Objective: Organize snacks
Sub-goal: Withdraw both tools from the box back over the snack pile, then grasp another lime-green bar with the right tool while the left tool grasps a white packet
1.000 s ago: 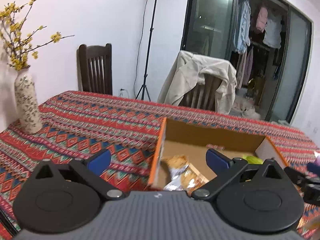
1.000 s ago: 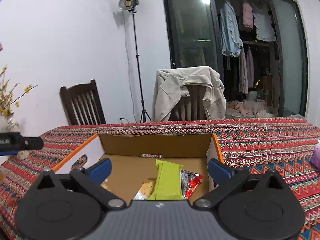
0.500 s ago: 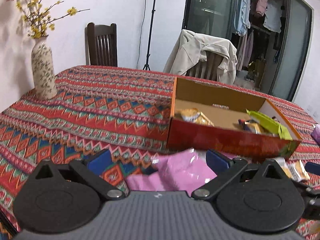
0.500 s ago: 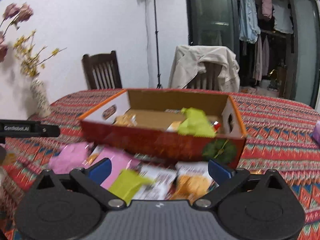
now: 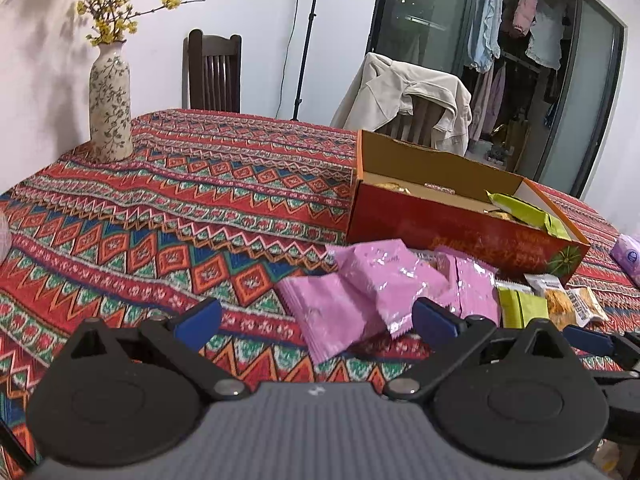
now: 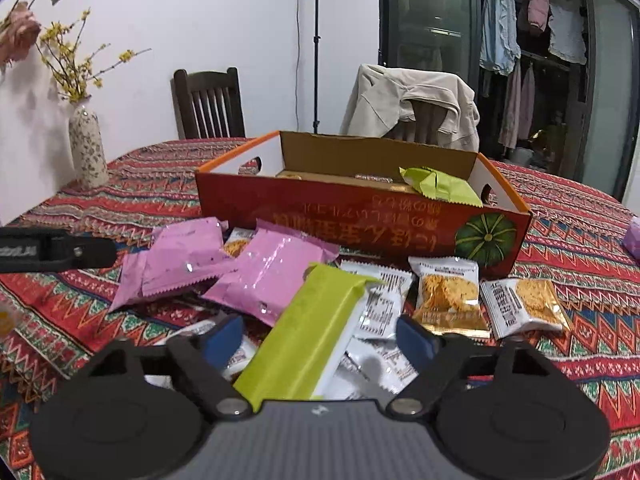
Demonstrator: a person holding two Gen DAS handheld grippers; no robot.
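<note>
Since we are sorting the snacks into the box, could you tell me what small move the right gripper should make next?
Probably finish closing: the right gripper straddles the green packet, jaws closing but pads not yet pressing, the box just beyond.

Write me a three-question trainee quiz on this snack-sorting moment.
1. True or false: the green packet between the right gripper fingers lies inside the box.
2. Which colour packets lie ahead of the left gripper? A pink, B blue, C black.
3. What stands in the vase?

Key: 1 false, it lies on the table outside the box; the jaws are closing around it. 2 A. 3 Yellow flowering branches.
</note>
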